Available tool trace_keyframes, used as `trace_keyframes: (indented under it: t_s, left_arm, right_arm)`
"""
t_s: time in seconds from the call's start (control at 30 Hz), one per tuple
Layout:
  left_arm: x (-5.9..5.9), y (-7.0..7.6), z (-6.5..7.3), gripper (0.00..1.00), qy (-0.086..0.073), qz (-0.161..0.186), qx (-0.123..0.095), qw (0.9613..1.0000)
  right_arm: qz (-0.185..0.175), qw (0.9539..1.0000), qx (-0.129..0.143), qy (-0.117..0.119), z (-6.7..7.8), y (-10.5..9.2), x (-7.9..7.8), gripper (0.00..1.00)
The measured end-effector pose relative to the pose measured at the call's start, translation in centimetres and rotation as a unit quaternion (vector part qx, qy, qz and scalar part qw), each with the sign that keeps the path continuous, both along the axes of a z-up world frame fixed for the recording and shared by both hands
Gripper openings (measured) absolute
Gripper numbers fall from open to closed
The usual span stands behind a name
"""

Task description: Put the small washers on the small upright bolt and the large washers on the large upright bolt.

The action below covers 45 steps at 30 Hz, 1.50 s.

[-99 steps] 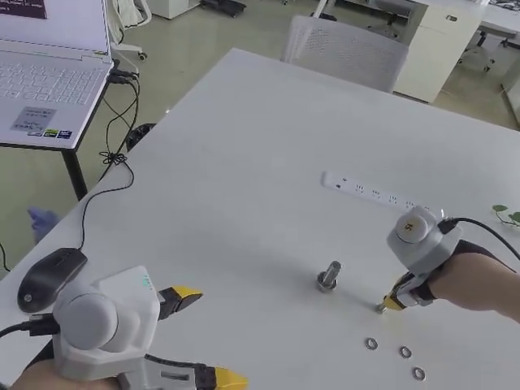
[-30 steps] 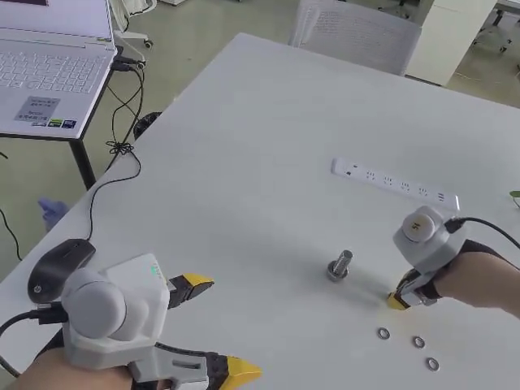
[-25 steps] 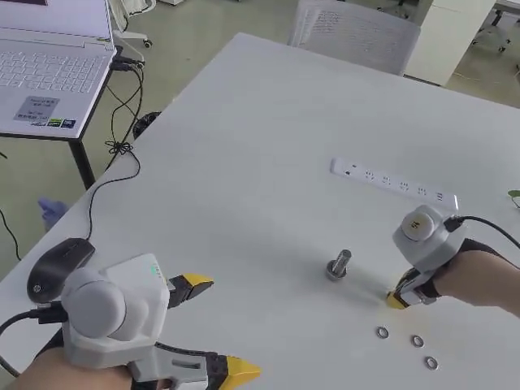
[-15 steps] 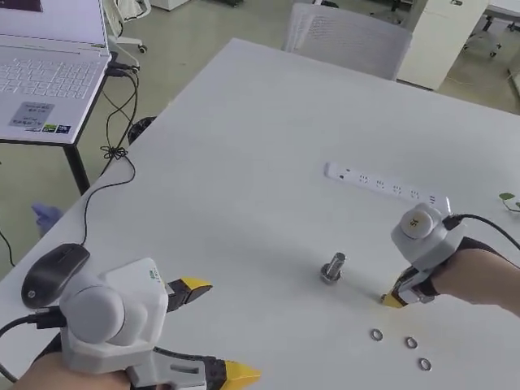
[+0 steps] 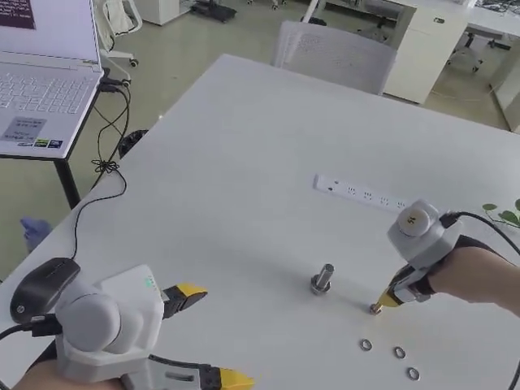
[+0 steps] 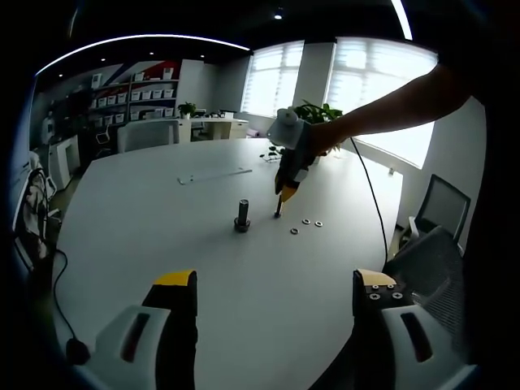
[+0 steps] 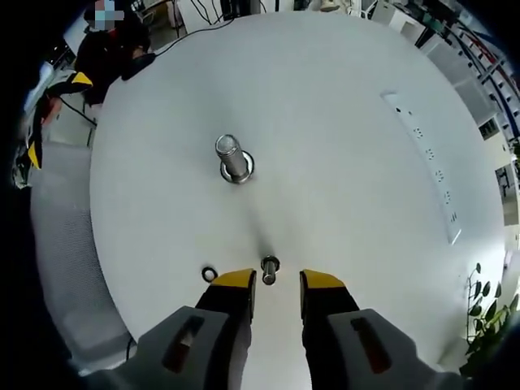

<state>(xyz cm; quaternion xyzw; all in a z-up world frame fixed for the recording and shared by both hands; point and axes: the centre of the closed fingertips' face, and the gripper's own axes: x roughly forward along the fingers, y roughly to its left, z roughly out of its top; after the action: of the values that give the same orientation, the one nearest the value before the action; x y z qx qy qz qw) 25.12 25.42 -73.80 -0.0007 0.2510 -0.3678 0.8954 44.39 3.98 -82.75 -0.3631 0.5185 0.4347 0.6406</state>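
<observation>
The head view looks down over the table from behind. The left gripper view faces low across it, the large bolt well ahead of its jaws. The right gripper view looks steeply down from close, the same bolt ahead of its jaws.

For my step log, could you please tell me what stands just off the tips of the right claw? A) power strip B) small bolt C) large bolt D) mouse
B: the small bolt stands just ahead of the right claw, in line with its gap; the large bolt is farther out.
</observation>
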Motion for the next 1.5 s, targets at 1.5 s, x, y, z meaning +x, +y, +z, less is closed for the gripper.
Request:
trace_keyframes:
  t_s: [1.5]
  left_arm:
    - [-0.9,-1.1,0.5,0.77,-0.004,-0.014,0.001,0.9999]
  right_arm:
    - [-0.026,0.9996,-0.009,0.008,1.2,-3.5,-3.2,0.22]
